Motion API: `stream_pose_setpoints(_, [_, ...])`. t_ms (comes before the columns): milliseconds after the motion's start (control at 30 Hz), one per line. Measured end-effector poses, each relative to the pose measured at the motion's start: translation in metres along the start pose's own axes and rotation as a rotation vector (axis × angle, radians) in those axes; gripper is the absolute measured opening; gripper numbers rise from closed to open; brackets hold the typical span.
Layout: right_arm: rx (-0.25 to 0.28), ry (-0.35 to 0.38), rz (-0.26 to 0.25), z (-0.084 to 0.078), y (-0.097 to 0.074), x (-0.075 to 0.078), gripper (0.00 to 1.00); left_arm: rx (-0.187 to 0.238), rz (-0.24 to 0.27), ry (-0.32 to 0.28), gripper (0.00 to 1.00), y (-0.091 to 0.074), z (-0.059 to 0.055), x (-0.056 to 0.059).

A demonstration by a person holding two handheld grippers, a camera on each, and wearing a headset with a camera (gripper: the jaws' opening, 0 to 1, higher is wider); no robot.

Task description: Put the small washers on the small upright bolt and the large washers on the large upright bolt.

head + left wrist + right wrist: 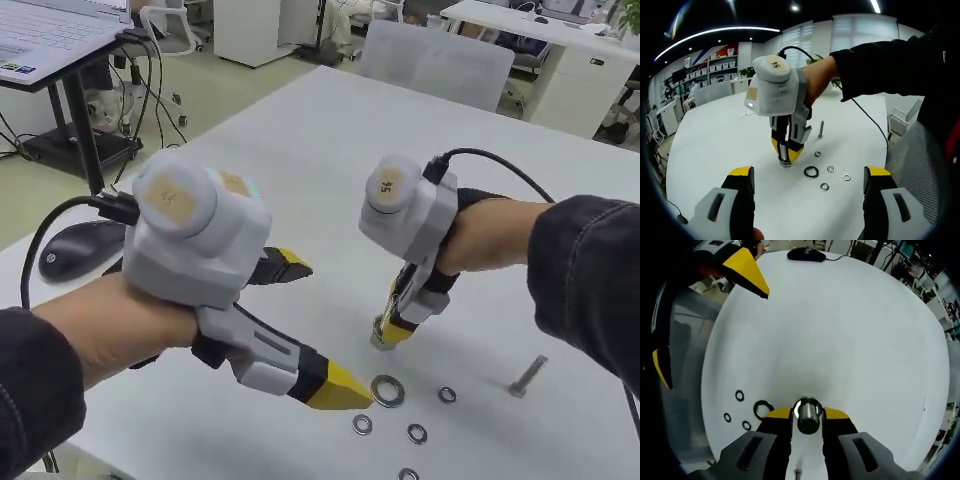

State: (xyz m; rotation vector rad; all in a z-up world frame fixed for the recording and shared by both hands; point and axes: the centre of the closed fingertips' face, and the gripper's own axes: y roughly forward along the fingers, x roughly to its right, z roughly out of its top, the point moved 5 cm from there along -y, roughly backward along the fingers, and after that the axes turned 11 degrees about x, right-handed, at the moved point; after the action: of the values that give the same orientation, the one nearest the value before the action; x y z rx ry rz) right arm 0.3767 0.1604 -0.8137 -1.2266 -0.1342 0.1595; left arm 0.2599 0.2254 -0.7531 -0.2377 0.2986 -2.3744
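Note:
My right gripper (397, 328) is shut on the large bolt (382, 336), holding it upright with its head on the white table (300, 150). In the right gripper view the large bolt (808, 415) shows end-on between the jaws. The small bolt (527, 376) seems to stand on its head to the right. A large washer (388, 390) and several small washers, one (447, 395), lie near the front edge. My left gripper (318, 325) hangs open just left of them, with nothing between its fingers. In the left gripper view the large washer (811, 172) lies ahead of the jaws.
A black mouse (80, 250) with its cable lies at the table's left edge. A laptop (50, 35) sits on a side desk at the far left. A grey chair (435, 60) stands behind the table.

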Motion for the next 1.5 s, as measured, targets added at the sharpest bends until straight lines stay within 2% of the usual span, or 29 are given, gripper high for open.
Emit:
stream_pose_setpoints(300, [-0.025, -0.01, -0.006, -0.001, 0.005, 0.0, 0.22, -0.007, -0.004, -0.001, 0.9, 0.0, -0.002, 0.001])
stream_pose_setpoints(833, [-0.01, -0.01, -0.005, -0.002, 0.007, -0.001, 0.24, -0.014, -0.011, -0.004, 0.9, 0.0, -0.004, 0.001])
stream_pose_setpoints(1000, [0.01, -0.006, -0.016, -0.003, 0.006, 0.0, 0.33, -0.016, -0.009, -0.006, 0.9, 0.0, -0.005, 0.001])
stream_pose_setpoints(1500, [0.038, 0.018, -0.05, -0.008, -0.006, 0.005, 0.4, -0.022, -0.014, 0.002, 0.9, 0.001, -0.005, 0.0])
